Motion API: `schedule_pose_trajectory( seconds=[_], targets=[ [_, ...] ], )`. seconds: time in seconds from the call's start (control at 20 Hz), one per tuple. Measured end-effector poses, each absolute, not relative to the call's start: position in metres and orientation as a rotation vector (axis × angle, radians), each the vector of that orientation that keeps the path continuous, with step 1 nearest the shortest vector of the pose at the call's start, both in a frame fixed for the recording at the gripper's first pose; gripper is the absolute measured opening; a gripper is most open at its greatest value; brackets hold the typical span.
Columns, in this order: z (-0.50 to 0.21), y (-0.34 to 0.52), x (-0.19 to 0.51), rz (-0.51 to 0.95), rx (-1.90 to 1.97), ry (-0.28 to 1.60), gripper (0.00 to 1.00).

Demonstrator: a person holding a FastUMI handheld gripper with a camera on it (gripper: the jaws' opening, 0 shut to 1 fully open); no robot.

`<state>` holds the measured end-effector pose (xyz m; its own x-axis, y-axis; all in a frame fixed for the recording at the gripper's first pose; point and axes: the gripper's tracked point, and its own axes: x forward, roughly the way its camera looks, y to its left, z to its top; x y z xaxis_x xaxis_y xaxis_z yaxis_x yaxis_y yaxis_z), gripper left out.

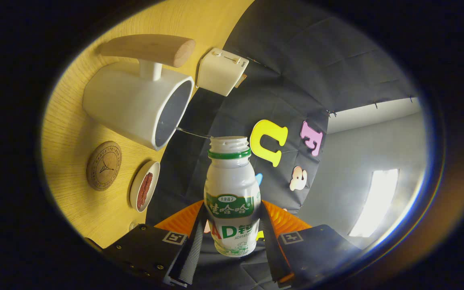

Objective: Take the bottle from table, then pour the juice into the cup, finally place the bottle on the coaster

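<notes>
Gripper [232,233] fingers are closed on the lower half of the bottle [231,201], one pressing each side at and below the label band, so the bottle is held firmly between them with its open, capless mouth pointing forward, away from the fingers. The whole view is rolled well over, so the table [71,133] stands as a wall beside the bottle, which suggests the pour is under way or about to begin. Ahead of the mouth and off to one side is the cup [135,104], a white mug with a wooden handle, its opening turned toward the bottle; a thin thread seems to run from the bottle's rim toward the cup's lip, though I cannot tell whether it is juice. To pour well, I judge the mouth should be kept directly over the cup's opening and tilted slowly, with the grip kept steady so the smooth bottle does not slip. Beyond the cup stands a small white box [220,71]. Near the cup lie a small dish [145,191] holding something red and the round coaster [104,165], bare and well apart from the bottle.
</notes>
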<state>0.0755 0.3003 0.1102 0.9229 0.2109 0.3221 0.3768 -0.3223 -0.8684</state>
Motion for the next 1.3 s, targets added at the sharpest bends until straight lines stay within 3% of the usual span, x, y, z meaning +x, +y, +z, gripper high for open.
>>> schedule_pose_trajectory(
  seconds=[1.3],
  targets=[
    [0.105, 0.315, 0.065, -0.171, -2.077, -0.54, 0.69]
  ],
)
